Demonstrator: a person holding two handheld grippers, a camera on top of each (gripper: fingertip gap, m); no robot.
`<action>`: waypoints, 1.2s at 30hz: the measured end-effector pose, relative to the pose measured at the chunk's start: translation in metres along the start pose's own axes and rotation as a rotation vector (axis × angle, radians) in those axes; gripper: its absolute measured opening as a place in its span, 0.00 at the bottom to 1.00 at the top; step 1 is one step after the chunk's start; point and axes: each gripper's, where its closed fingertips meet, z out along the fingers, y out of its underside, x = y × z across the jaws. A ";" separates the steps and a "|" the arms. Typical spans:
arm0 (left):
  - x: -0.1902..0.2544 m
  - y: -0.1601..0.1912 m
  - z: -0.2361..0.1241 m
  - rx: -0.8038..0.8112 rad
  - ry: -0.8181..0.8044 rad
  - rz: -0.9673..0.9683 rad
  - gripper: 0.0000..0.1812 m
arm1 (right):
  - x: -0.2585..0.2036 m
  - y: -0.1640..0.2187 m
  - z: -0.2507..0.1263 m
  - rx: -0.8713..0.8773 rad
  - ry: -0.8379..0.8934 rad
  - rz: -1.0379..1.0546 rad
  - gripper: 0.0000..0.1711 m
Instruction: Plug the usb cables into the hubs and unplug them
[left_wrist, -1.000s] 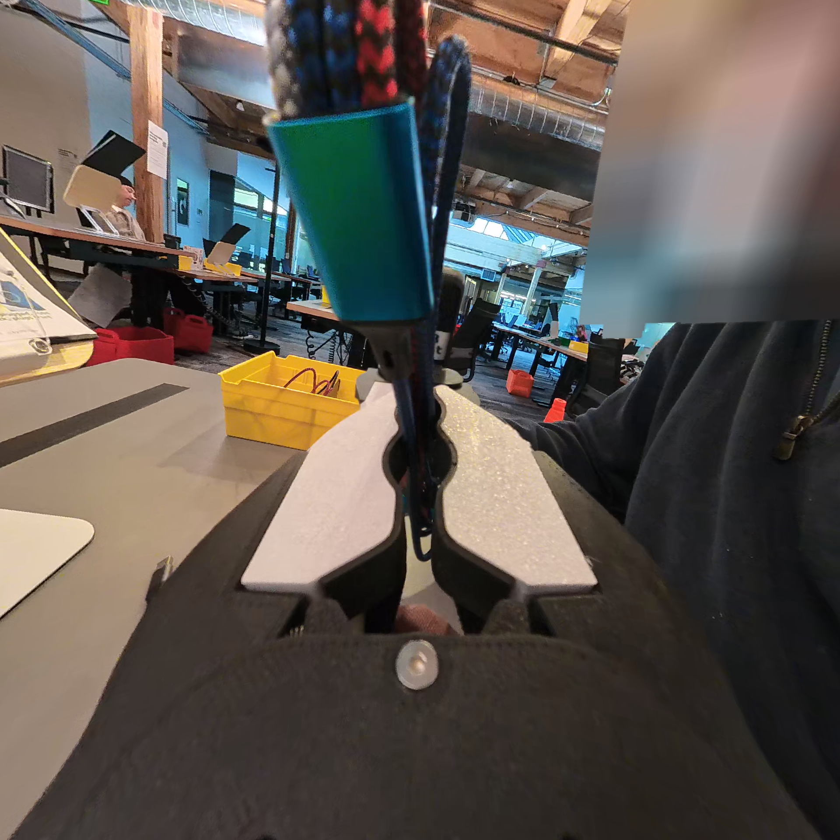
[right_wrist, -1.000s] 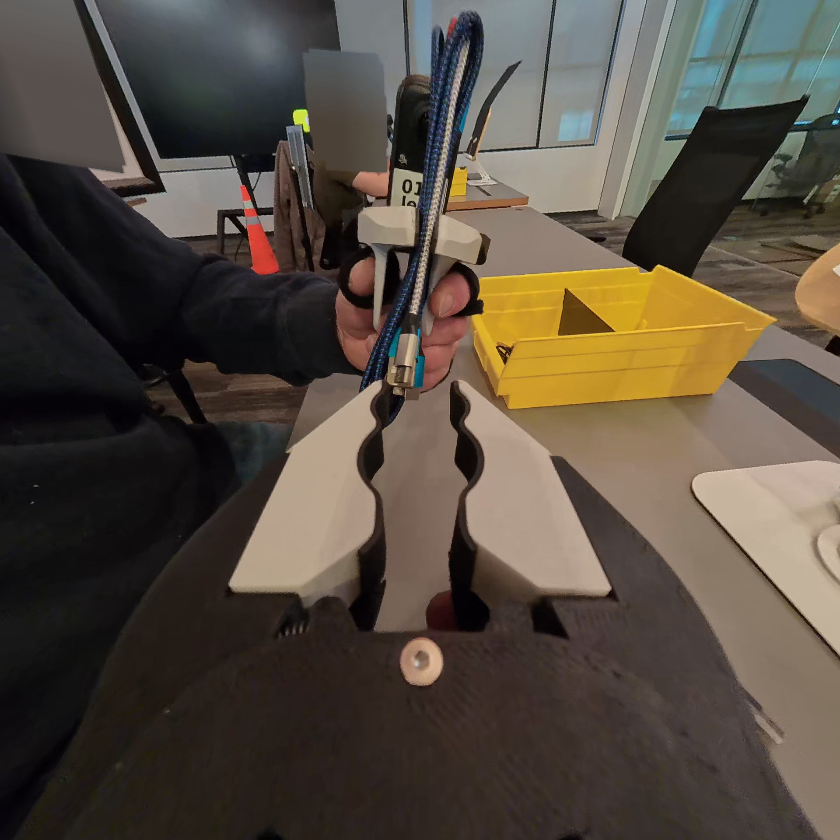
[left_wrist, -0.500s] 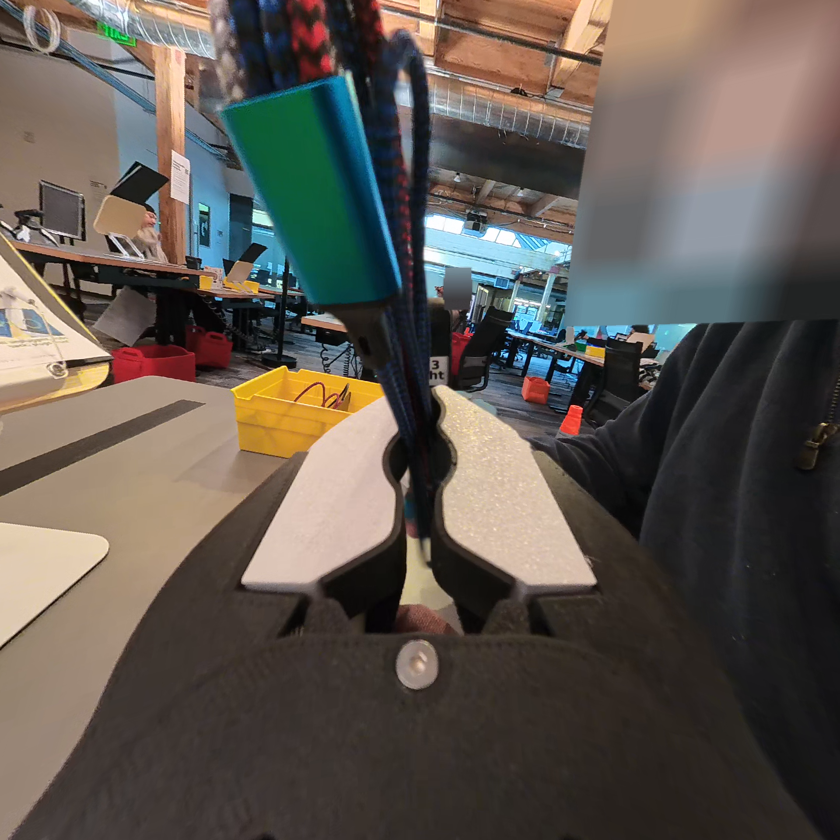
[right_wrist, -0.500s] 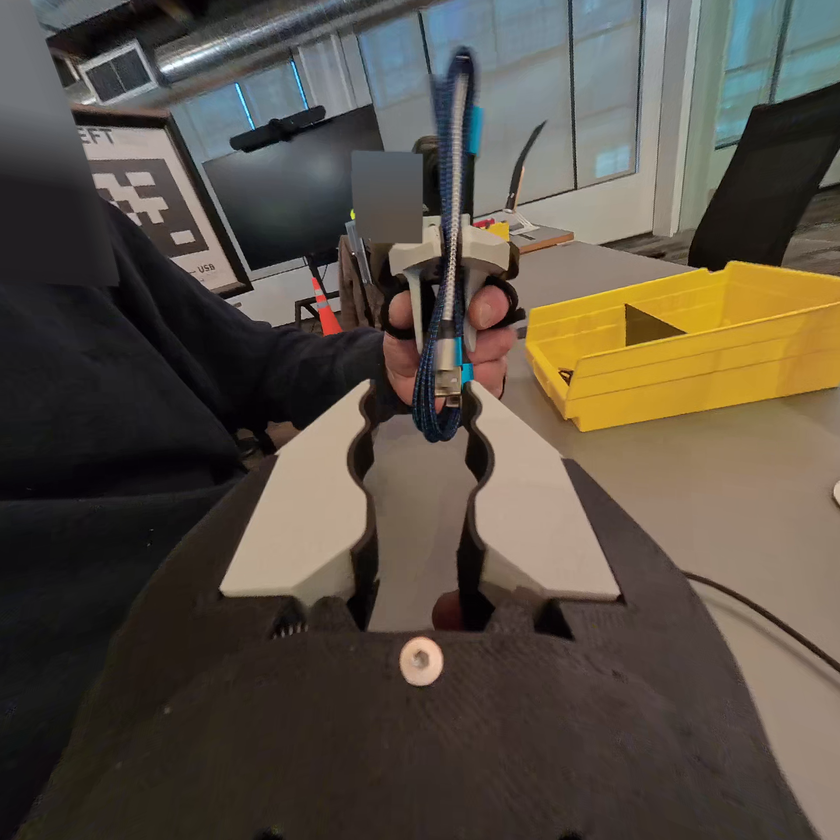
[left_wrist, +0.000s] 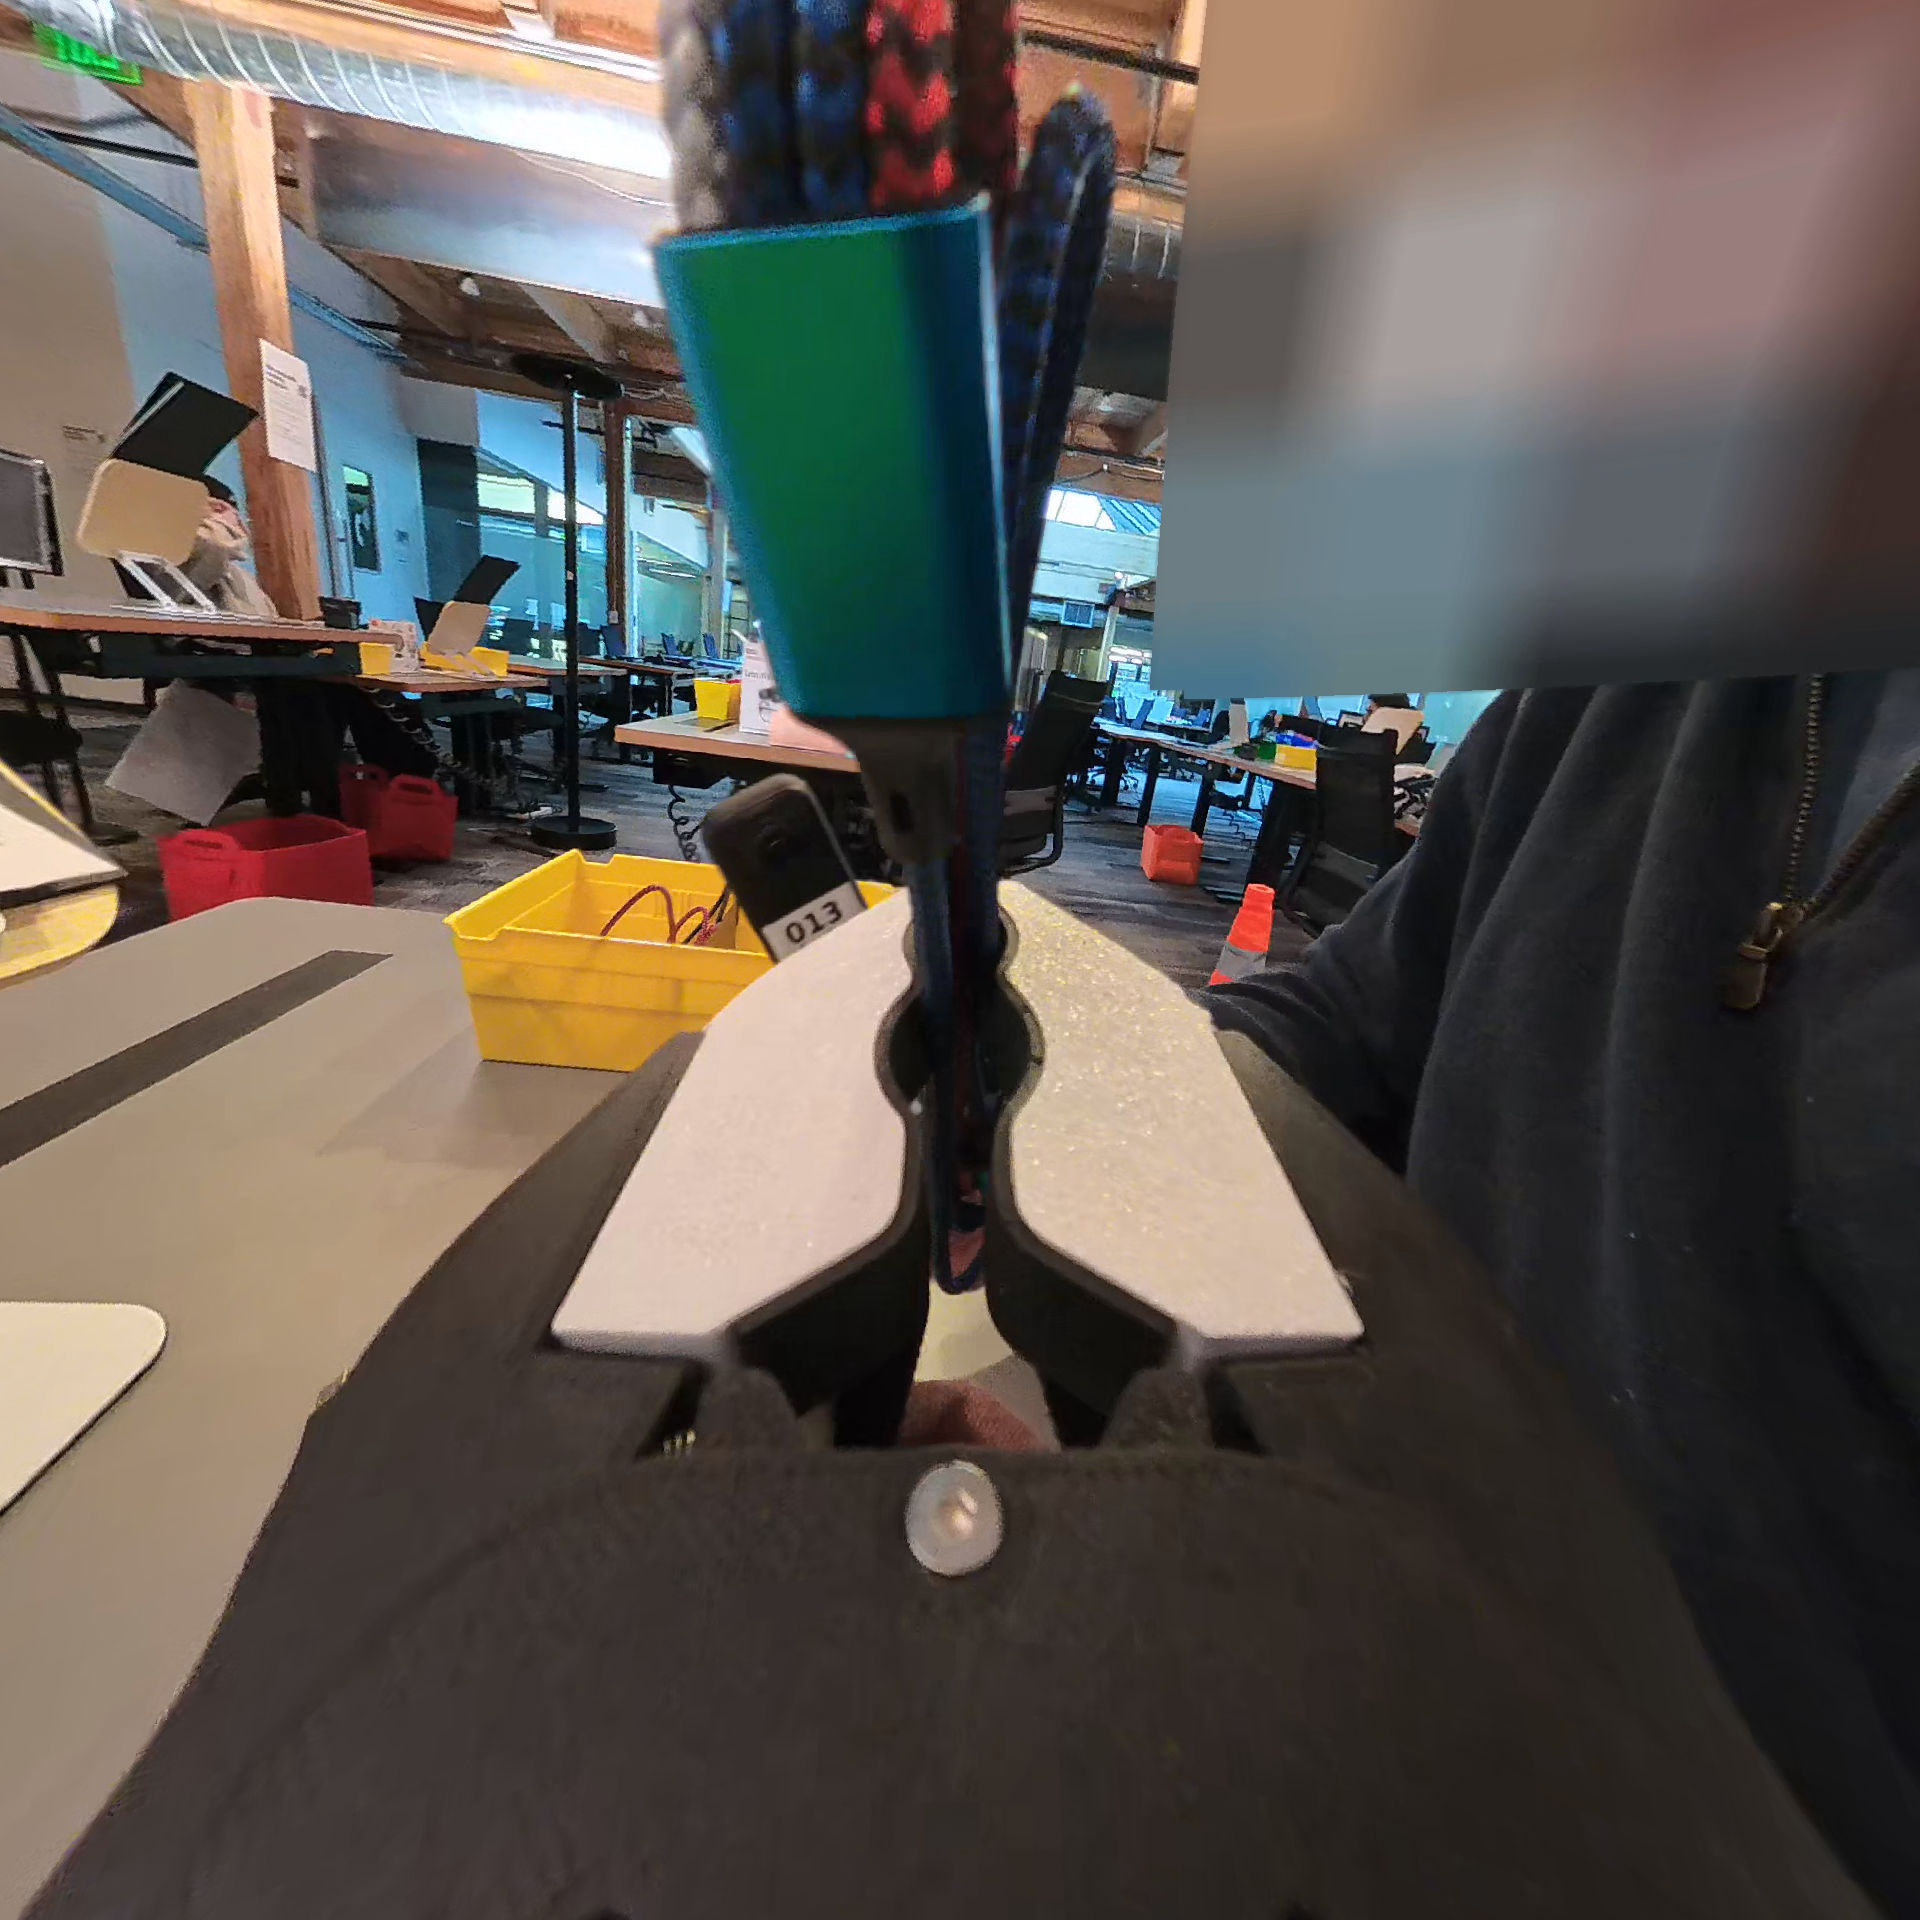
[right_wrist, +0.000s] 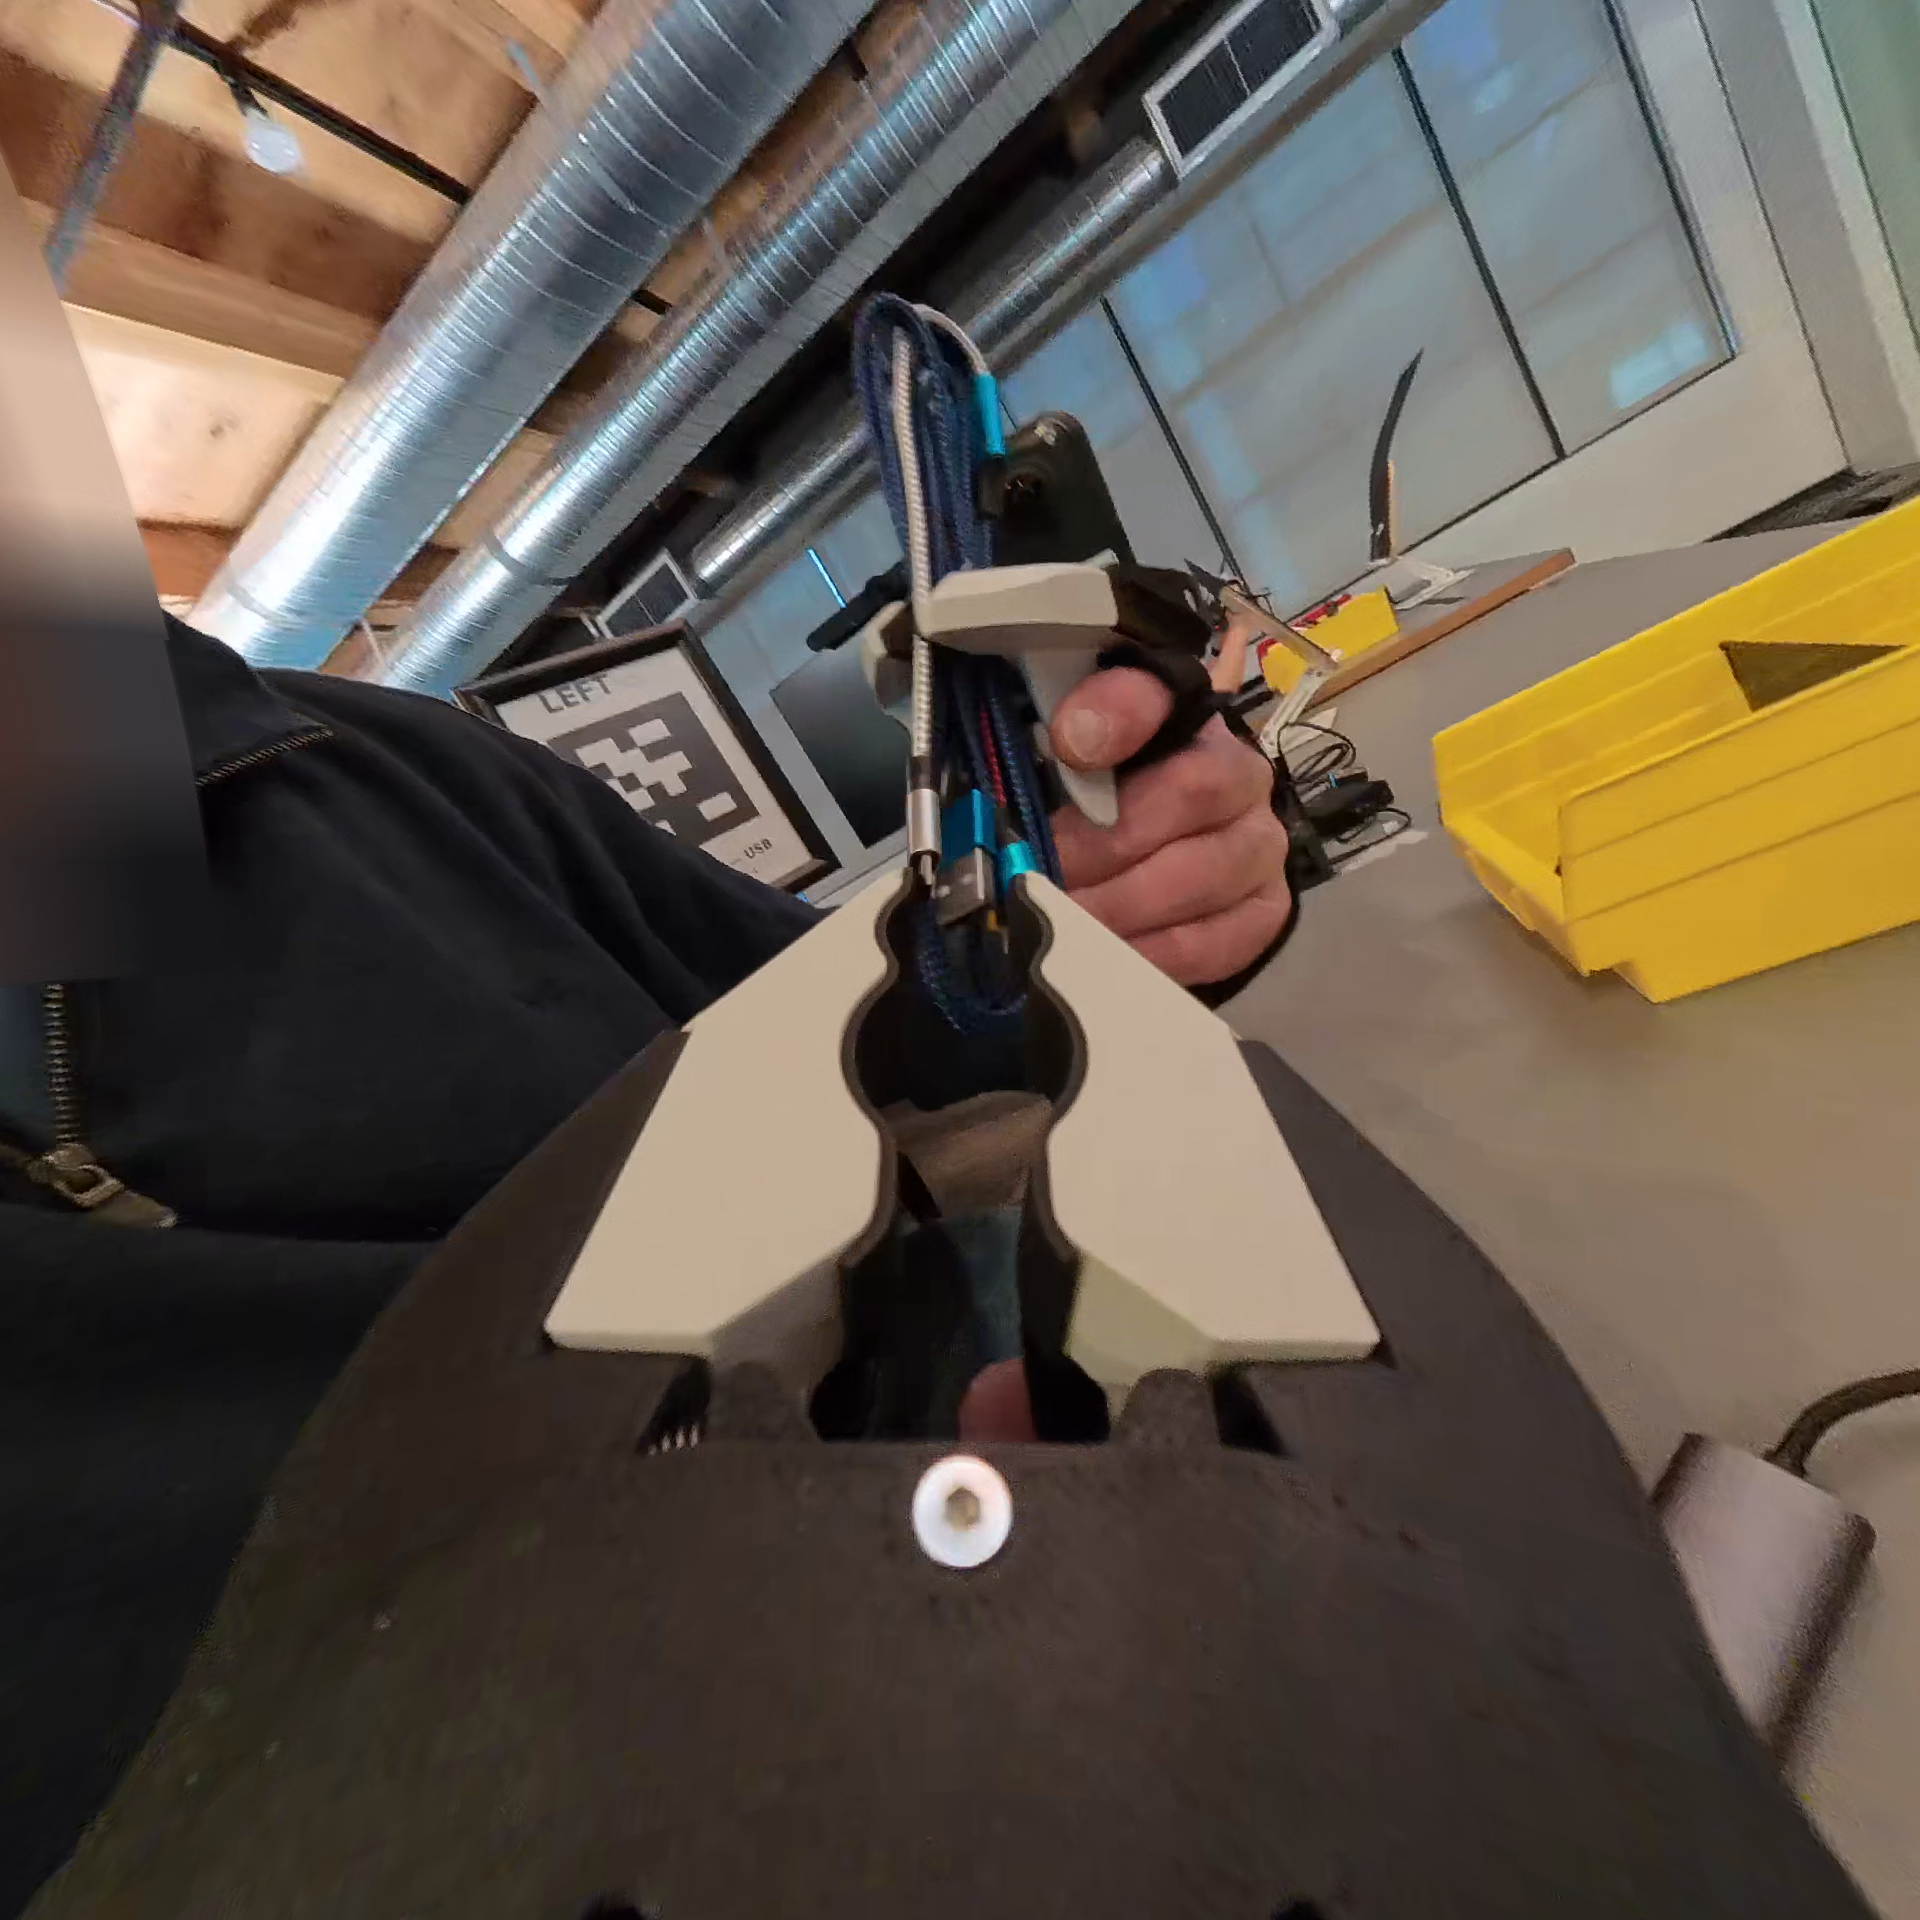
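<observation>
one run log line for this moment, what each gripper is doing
left gripper: shut on cable bundle | right gripper: open around bundle's low loop, plugs at its tips | yellow bin: on table

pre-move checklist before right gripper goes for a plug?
1. Left gripper clamped on cable bundle: ok.
2. Right gripper open enough to take a plug: ok, jaws apart.
3. Plug ends at right gripper's tips: ok, just in front of them.
4. One plug separated from the rest: not ok, several hang bunched together.
5. Hub in view for plugging: cannot tell; only a yellow bin and grey table are clear.
</observation>
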 end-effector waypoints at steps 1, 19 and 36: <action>0.002 0.000 0.001 -0.006 0.007 0.010 0.03 | 0.001 0.004 0.002 -0.011 0.001 0.002 0.07; -0.024 0.017 -0.010 -0.161 -0.130 0.022 0.10 | 0.017 -0.005 -0.009 -0.179 0.329 -0.442 0.01; -0.018 0.076 -0.114 -0.565 -0.463 -0.229 0.22 | 0.046 -0.028 -0.026 -0.758 0.742 -1.481 0.01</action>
